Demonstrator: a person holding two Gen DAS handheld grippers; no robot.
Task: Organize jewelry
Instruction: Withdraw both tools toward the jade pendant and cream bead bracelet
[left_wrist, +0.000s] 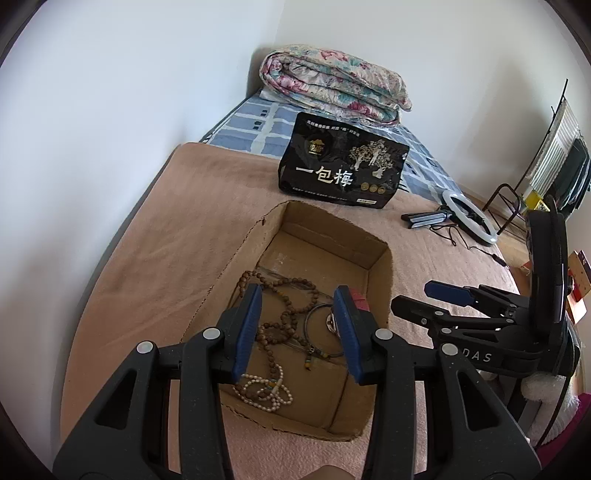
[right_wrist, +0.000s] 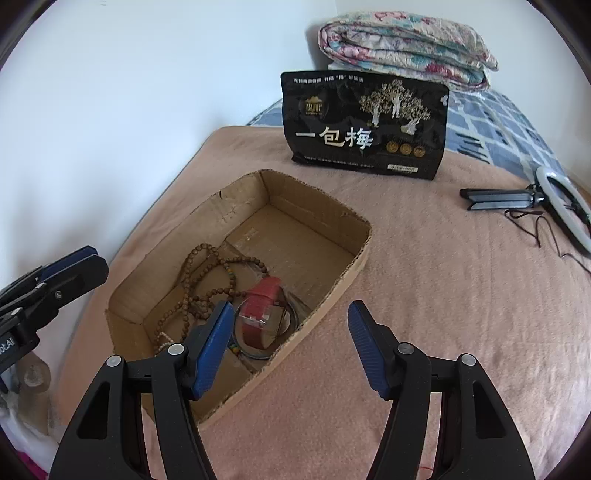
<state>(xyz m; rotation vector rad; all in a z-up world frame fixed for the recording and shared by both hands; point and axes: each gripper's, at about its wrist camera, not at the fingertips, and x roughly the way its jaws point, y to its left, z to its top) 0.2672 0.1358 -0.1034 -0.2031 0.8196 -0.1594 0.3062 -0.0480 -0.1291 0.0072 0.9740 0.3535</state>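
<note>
1. Where things are: all the jewelry sits in the cardboard box (left_wrist: 373, 254) on the bed, on the pink blanket (right_wrist: 424, 295). Brown bead necklace (left_wrist: 284, 317) is coiled mid-box, white bead bracelet (left_wrist: 264, 391) lies at the near end, thin metal bangle (left_wrist: 325, 332) beside the beads, red strap watch (right_wrist: 260, 302) over toward the R wall.
2. L gripper (left_wrist: 299, 332) hangs over the box w/ jaws wide apart, nothing held, straddling the brown beads + bangle. R gripper (right_wrist: 288, 347) is also wide & empty; its L finger is over the box by the watch, its R finger is outside over the blanket.
3. Step in hand, as I read it: pick one piece out of the tangle. Can't tell which is meant; L is best lined up on the brown beads.
4. Do it well: come straight down w/ L, pinch a single run of beads, not the whole coil. The strands overlap the bangle & prob. snag, so lift slow and watch what follows.
5. If the bangle or white bracelet drags up w/ it, pause; use R to pin the stray piece against the box floor.
6. Box is light cardboard w/ low ragged walls, likely slides on the blanket. Keep pull vertical, avoid side tugs.
7. Keep R out of L's path; the grippers are near each other at the box's R wall.
8. Black snack bag (right_wrist: 365, 125), ring light (right_wrist: 565, 206) & folded quilt (right_wrist: 406, 44) are well apart from the box; no bother.
</note>
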